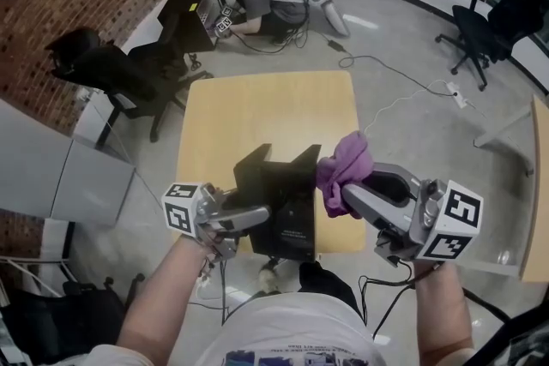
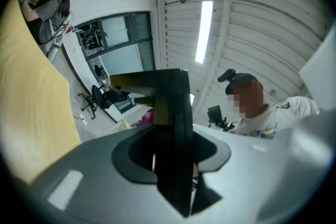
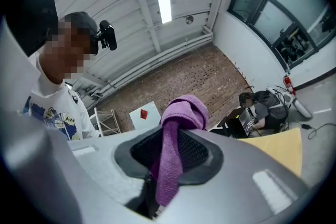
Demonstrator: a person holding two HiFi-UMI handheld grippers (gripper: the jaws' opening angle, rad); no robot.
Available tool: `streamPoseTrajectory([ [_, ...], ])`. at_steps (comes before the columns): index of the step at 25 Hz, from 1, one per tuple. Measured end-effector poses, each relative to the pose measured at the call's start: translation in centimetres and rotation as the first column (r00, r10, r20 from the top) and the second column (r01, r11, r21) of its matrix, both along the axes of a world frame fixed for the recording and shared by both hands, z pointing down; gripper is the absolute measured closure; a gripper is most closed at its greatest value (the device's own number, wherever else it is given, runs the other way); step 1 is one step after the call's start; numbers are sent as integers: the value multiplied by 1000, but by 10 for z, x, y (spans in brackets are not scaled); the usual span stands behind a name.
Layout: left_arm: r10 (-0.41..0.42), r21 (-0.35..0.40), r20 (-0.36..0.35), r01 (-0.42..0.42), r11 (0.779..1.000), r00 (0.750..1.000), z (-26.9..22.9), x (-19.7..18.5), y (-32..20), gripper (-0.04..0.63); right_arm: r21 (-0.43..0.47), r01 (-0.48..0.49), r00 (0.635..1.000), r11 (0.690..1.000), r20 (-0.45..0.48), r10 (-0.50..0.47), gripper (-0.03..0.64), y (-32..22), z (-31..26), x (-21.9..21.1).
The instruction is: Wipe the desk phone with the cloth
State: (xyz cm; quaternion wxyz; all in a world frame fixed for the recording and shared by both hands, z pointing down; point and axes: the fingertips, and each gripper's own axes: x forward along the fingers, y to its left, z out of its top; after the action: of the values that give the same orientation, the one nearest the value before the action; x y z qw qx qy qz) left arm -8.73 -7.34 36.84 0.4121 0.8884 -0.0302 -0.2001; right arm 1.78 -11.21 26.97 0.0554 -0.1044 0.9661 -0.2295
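Steadying the black desk phone [image 1: 287,195], gripped edge-on between the left gripper's [image 1: 251,219] jaws, matters most while the right gripper [image 1: 345,195], clenched on the purple cloth [image 1: 347,165] bunched past its tips, should press that wad flat across the phone.

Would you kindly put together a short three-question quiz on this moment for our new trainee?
1. Which tool grips the purple fabric cloth: A, left tool; B, right tool?
2. True or false: a person is on the floor beyond the light wooden table.
3. Fill in: the left tool is shut on the ____.
Key: 1 B; 2 true; 3 black plastic desk phone.
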Motion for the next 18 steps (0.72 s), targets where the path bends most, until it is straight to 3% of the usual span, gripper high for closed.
streamPoseTrajectory([
  [3, 21, 13, 9, -21, 1000, 1000, -1, 10, 8, 417, 11, 2, 1000, 1000, -24, -2, 529, -3, 6, -3],
  [13, 52, 14, 8, -52, 999, 999, -3, 11, 18, 417, -79, -118, 985, 990, -135, 107, 529, -55, 61, 2],
  [18, 44, -9, 44, -44, 999, 998, 6, 20, 18, 417, -18, -162, 975, 987, -155, 157, 529, -70, 46, 20],
])
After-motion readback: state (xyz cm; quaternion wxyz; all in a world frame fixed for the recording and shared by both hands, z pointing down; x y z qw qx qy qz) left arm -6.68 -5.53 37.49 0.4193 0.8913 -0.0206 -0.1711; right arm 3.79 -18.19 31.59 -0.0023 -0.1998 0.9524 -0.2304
